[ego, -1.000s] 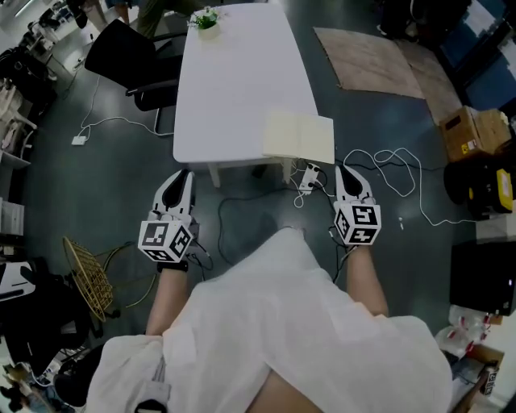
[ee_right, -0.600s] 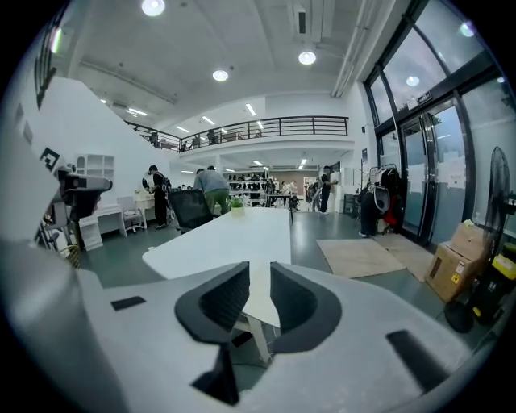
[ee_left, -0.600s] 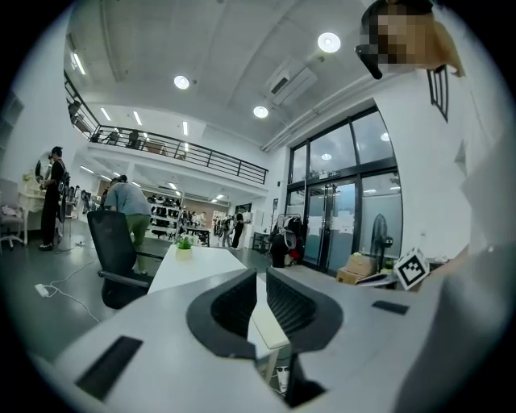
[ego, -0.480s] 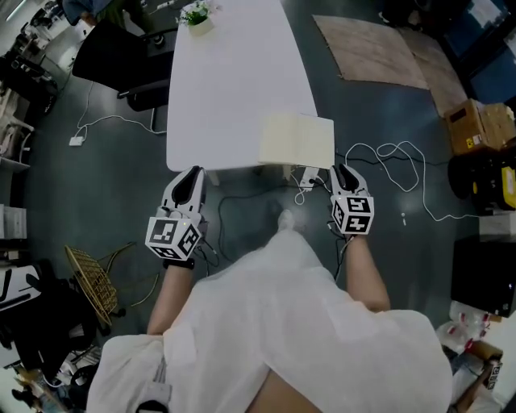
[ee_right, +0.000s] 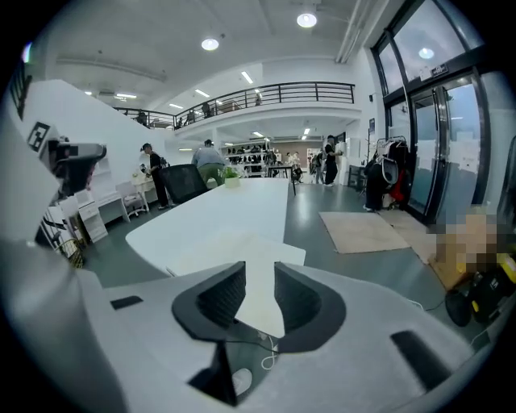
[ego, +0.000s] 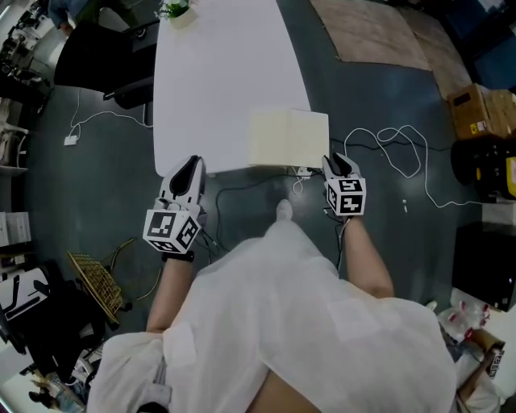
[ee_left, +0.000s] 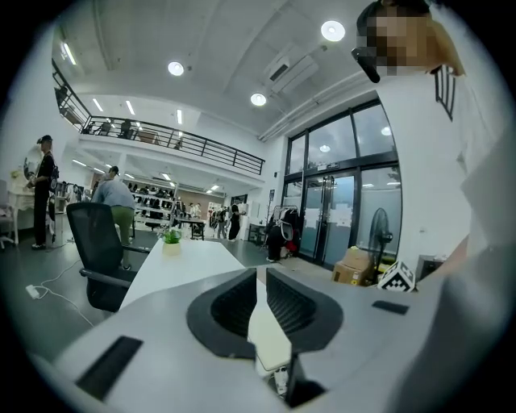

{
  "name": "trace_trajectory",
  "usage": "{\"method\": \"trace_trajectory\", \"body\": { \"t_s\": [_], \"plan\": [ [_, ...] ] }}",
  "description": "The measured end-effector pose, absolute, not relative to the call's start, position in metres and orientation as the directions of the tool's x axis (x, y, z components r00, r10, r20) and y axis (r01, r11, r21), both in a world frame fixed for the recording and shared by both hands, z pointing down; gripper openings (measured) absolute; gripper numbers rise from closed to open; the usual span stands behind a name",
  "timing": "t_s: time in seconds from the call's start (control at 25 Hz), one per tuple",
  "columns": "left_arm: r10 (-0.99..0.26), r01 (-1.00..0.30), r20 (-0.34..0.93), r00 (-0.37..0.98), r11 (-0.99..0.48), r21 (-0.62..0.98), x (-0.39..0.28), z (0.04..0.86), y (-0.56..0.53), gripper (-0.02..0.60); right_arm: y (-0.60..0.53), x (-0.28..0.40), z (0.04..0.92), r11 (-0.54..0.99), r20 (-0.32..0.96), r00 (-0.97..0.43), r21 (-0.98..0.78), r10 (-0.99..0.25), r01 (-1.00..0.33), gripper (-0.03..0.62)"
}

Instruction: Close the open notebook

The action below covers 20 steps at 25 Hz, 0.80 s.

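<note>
The open notebook (ego: 289, 137) lies flat with cream pages up at the near right corner of the white table (ego: 218, 73). It also shows past the jaws in the right gripper view, as the notebook (ee_right: 260, 270). My right gripper (ego: 337, 161) hovers just off the table's near edge, beside the notebook's right corner. Its jaws are opening with nothing between them. My left gripper (ego: 187, 165) is at the table's near left corner. Its jaws stand almost together with only a thin slit, and they hold nothing.
A small potted plant (ego: 176, 11) stands at the table's far end, beside a black office chair (ego: 97, 64). White cables and a power strip (ego: 305, 173) lie on the floor under the near edge. Cardboard boxes (ego: 476, 113) are at the right and a wire basket (ego: 95, 278) at the left.
Both grippers have moved forward to the table's near edge. The right gripper's jaws have parted from shut to open. The notebook has not moved.
</note>
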<state>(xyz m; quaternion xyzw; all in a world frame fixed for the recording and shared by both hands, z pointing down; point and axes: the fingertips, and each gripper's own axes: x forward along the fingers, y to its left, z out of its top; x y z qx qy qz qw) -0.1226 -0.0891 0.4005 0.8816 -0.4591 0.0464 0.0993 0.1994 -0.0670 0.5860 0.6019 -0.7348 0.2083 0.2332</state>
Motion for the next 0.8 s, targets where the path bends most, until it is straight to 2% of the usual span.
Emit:
{"method": "trace_trajectory", "body": {
  "t_s": [0.8],
  "plan": [
    [-0.764, -0.802, 0.247, 0.596, -0.579, 0.145, -0.043, 0.439, -0.113, 0.034, -0.097, 0.227, 0.69, 0.191, 0.763, -0.305, -0.238, -0.57, -0.952, 0.183]
  ]
}}
